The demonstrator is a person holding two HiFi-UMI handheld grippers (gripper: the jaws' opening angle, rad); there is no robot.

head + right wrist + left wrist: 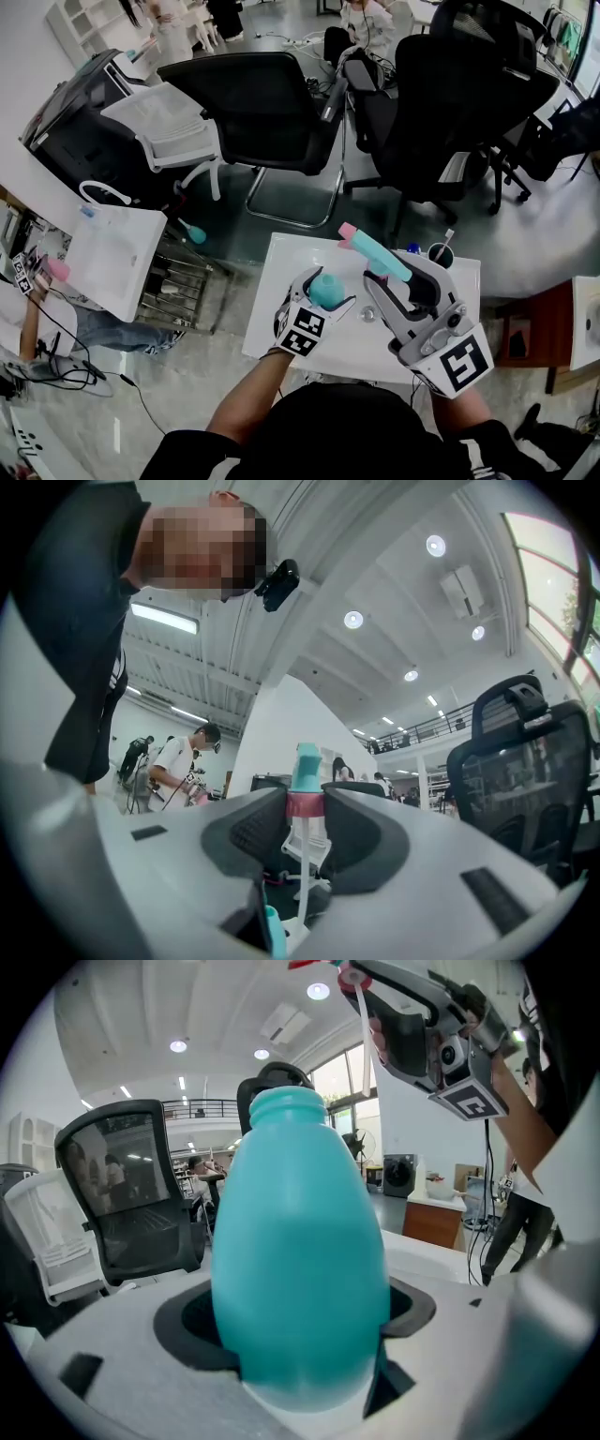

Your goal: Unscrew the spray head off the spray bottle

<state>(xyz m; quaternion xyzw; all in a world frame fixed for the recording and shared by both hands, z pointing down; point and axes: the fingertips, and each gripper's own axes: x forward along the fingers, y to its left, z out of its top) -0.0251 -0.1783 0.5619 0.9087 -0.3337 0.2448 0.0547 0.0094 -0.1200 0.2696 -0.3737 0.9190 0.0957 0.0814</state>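
My left gripper point(322, 292) is shut around a teal spray bottle point(327, 289), which stands upright above the white table point(292, 255). In the left gripper view the bottle point(300, 1260) fills the middle and its threaded neck point(289, 1103) is bare and open. The spray head point(378, 253), teal with a pink nozzle tip, is off the bottle and held up to its right by my right gripper point(388, 281). In the right gripper view the jaws pinch the head's pink collar point(306, 805), and a thin white dip tube point(302, 878) hangs below it.
Two black office chairs point(272, 103) stand beyond the table, and a white chair point(169, 127) at the left. A dark cup point(441, 254) sits at the table's far right corner and a small clear object point(367, 316) lies between the grippers. A white side table point(112, 255) stands left.
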